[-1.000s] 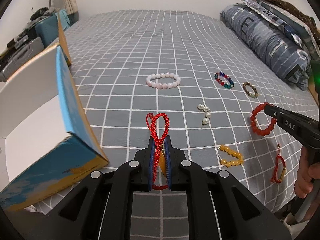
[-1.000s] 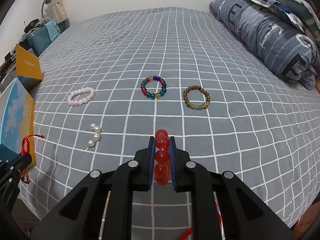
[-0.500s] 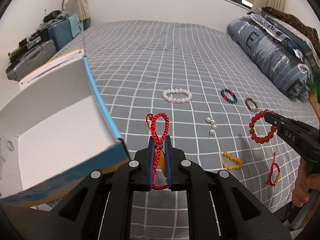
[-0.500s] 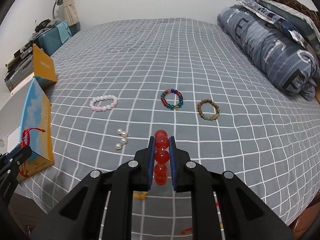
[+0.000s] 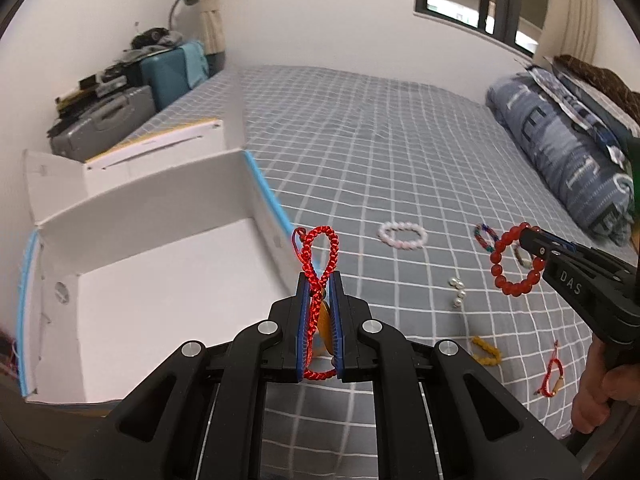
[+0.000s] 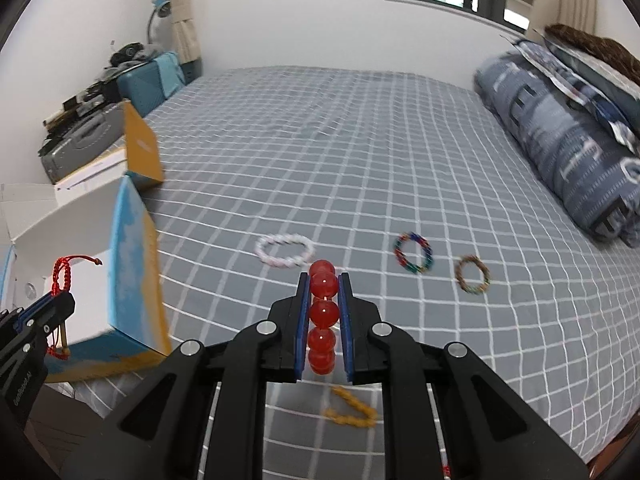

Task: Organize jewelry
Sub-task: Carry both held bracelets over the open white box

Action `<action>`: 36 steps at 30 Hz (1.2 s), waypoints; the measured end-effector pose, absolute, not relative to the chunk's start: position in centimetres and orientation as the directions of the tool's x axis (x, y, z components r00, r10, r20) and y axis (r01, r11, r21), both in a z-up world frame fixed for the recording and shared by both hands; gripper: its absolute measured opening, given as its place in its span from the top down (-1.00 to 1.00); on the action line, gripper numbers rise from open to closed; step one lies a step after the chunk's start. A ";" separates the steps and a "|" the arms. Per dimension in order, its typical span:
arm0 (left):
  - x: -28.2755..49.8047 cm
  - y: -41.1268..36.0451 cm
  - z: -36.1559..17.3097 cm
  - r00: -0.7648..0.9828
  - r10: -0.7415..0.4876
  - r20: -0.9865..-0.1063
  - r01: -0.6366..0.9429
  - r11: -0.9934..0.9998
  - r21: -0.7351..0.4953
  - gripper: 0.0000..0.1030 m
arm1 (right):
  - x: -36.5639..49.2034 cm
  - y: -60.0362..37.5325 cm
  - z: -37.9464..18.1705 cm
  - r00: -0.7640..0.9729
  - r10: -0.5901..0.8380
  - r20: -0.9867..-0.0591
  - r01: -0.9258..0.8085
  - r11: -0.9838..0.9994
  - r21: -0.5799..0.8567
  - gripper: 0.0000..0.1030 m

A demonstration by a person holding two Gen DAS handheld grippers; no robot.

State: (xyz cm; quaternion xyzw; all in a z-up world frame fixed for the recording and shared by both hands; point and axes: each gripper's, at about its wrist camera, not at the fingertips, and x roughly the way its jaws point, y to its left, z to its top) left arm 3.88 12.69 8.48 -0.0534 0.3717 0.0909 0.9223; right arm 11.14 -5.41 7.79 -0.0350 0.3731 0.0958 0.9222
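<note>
My left gripper (image 5: 319, 280) is shut on a red braided cord bracelet (image 5: 318, 252), held in the air beside the right wall of an open white box with blue edges (image 5: 160, 292). It also shows in the right wrist view (image 6: 60, 280). My right gripper (image 6: 323, 284) is shut on a red bead bracelet (image 6: 322, 314), which hangs from it above the bed in the left wrist view (image 5: 516, 262). On the bed lie a pink bead bracelet (image 6: 285, 250), a multicolour bracelet (image 6: 414, 253), a brown bracelet (image 6: 473, 274) and a yellow bracelet (image 6: 352, 408).
The grey checked bedspread (image 6: 360, 152) fills the middle. Small pearls (image 5: 458, 292) and another red cord bracelet (image 5: 552, 376) lie on it. A folded blue quilt (image 6: 560, 140) is at the right. Suitcases (image 5: 104, 120) stand beyond the bed's left edge, with an orange box (image 6: 140, 148).
Both grippers have risen with their bracelets. The left one has swung left, so the open box's inside now faces it. The red bead bracelet has lifted off the bed.
</note>
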 end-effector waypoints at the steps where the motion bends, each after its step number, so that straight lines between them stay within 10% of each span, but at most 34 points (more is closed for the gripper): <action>1: 3.6 13.0 8.6 0.707 0.137 -0.693 -0.217 0.976 -0.028 0.82 | 11.0 -4.7 8.1 0.707 0.161 -0.689 -0.214 0.977 0.008 0.75; 36: -1.5 30.7 8.7 0.579 0.376 -0.724 -0.568 0.823 -0.027 0.82 | 7.1 19.3 8.1 0.591 0.416 -0.691 -0.600 0.799 -0.033 0.76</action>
